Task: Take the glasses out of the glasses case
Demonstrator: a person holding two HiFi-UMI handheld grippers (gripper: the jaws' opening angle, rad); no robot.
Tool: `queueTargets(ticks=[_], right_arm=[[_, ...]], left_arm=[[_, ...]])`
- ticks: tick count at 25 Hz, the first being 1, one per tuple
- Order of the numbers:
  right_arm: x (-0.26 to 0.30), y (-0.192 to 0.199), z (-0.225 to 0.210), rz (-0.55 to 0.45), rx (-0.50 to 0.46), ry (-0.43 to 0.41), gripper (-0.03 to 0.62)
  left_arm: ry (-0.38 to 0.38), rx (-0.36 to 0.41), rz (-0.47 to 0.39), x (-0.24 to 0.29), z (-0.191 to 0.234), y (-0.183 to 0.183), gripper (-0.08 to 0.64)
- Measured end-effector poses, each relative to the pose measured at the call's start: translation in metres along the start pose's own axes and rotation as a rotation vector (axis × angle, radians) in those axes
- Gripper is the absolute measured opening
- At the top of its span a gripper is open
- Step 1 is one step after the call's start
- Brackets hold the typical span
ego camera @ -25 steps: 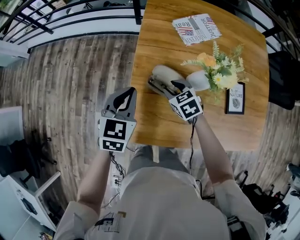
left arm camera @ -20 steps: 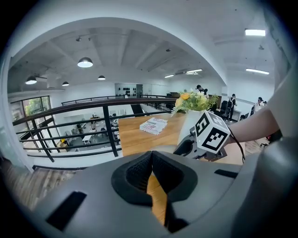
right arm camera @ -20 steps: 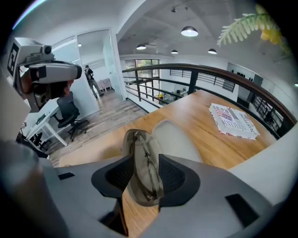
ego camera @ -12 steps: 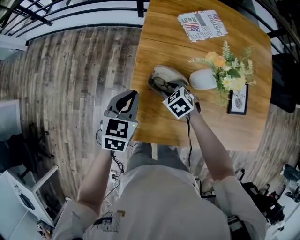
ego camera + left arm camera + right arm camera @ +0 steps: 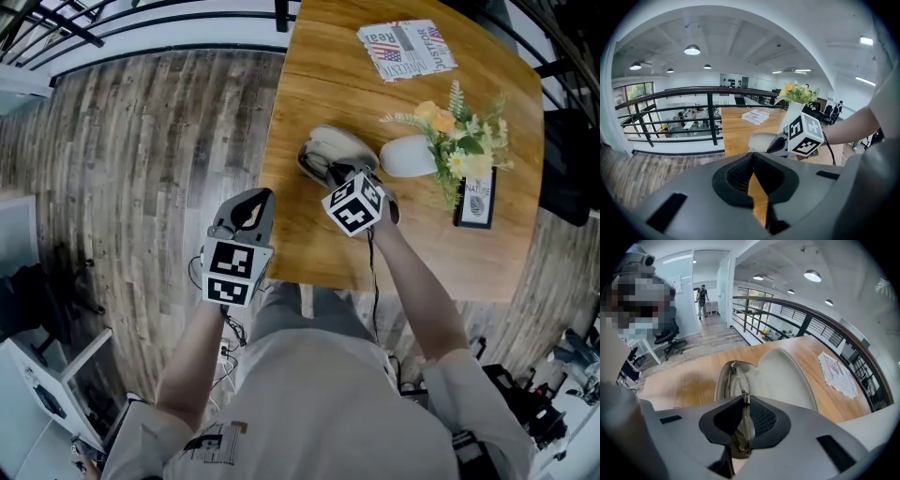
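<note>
Right gripper view: right gripper point(image 5: 743, 398) closing on thin-framed clear glasses point(image 5: 745, 427) in the open beige clamshell glasses case point(image 5: 787, 376); with left gripper point(image 5: 752, 157) closed and empty, the unbraced case may drag along.

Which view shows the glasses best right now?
Right gripper view: the glasses stand between the right gripper's closing jaws, at the open glasses case. Head view shows only a dark bit of frame behind the gripper's cube. Left gripper view shows none.
</note>
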State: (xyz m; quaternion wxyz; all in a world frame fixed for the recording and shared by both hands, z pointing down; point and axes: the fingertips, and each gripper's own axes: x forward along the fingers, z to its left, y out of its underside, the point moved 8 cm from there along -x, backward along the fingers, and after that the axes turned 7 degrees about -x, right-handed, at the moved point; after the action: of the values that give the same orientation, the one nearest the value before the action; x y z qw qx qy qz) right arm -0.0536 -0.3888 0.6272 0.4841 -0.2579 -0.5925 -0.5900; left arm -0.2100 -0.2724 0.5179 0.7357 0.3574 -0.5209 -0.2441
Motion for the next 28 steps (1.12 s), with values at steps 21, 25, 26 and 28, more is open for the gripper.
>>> queueTargets(ticks=[21, 25, 26, 28], right_arm=[[-0.229, -0.08, -0.028, -0.552, 0.274, 0.155, 0.061], [-0.302, -0.092, -0.015, -0.712, 0.268, 0.197, 0.061], [-0.319, -0.094, -0.013, -0.754, 0.269, 0.211, 0.061], [-0.35, -0.096, -0.01, -0.838, 0.274, 0.236, 0.061]], left_arm=[[-0.111, 0.088, -0.211, -0.084, 0.001, -0.078, 0.017], [-0.131, 0.129, -0.306, -0.128, -0.011, -0.106, 0.017], [-0.139, 0.145, -0.334, -0.138, -0.015, -0.113, 0.017], [-0.153, 0.185, -0.388, -0.156, -0.022, -0.127, 0.017]])
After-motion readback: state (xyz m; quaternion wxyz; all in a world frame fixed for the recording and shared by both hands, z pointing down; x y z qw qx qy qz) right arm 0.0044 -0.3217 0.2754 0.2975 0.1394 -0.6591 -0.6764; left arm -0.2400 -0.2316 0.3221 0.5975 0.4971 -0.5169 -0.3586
